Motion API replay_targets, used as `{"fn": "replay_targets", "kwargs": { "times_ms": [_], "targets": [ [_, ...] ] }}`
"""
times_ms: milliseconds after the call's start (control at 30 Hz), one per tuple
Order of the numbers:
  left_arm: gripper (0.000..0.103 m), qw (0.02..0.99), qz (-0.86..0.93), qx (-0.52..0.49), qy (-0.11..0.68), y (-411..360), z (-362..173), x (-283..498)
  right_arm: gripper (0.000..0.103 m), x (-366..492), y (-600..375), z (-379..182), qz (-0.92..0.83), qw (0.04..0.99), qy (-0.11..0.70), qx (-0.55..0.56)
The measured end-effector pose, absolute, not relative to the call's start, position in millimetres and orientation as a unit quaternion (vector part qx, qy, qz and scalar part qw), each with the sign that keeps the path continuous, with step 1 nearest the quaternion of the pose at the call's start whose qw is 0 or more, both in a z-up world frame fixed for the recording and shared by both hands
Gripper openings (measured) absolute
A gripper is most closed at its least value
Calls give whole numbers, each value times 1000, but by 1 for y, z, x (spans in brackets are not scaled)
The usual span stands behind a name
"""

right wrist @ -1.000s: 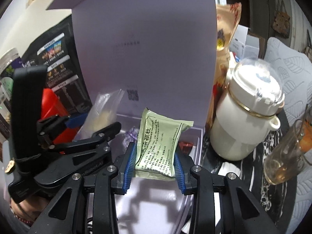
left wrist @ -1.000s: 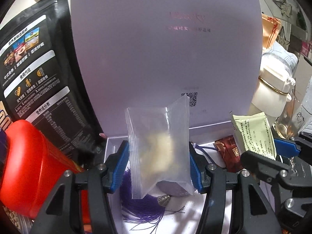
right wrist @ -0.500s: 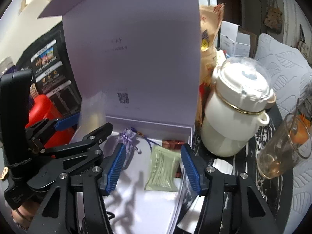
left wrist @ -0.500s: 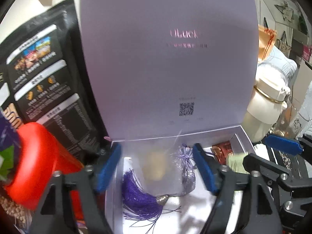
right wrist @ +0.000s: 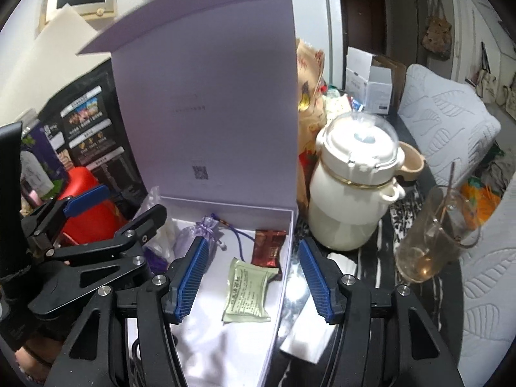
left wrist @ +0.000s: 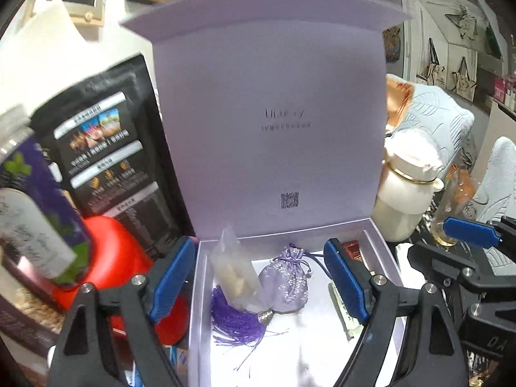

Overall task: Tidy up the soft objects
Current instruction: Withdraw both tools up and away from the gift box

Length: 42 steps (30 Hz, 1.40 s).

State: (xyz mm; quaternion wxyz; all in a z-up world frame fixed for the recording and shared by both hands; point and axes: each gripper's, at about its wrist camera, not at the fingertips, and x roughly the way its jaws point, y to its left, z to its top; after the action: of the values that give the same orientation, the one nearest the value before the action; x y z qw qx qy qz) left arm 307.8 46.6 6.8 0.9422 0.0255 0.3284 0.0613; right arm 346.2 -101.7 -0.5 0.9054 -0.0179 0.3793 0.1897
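Lavender box (left wrist: 380, 242) is seen lidded open; clear bag (left wrist: 233, 274), sachet (left wrist: 285, 282) and green packet (right wrist: 248, 290) lie inside. Left gripper (left wrist: 259, 282) and right gripper (right wrist: 251, 279) are spread, empty. Placement is judged done; withdrawal is called for next

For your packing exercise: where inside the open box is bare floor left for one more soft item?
Bare floor lies near the front, between the purple tassel and green sachet. The back is crowded: clear bag, lilac pouch, brown sachet.
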Motion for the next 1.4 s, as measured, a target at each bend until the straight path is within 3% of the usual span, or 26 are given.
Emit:
{"fn": "replay_targets", "kwargs": {
  "times_ms": [700, 1100, 1167, 1200, 1400],
  "targets": [
    [83, 961, 48, 22, 272, 31, 86, 205, 59, 241, -120, 82, 201, 935, 290, -23],
    [83, 966, 40, 34, 252, 20, 114, 138, 79, 167, -134, 117, 192, 953, 234, -19],
    [88, 968, 41, 35, 246, 18, 118, 126, 84, 157, -134, 121, 189, 955, 229, -19],
    [101, 969, 42, 35, 242, 17, 121, 119, 84, 151, -134, 124, 188, 956, 226, -20],
    [103, 974, 53, 40, 216, 18, 130, 84, 88, 111, -136, 136, 190, 961, 200, -29]
  ]
}}
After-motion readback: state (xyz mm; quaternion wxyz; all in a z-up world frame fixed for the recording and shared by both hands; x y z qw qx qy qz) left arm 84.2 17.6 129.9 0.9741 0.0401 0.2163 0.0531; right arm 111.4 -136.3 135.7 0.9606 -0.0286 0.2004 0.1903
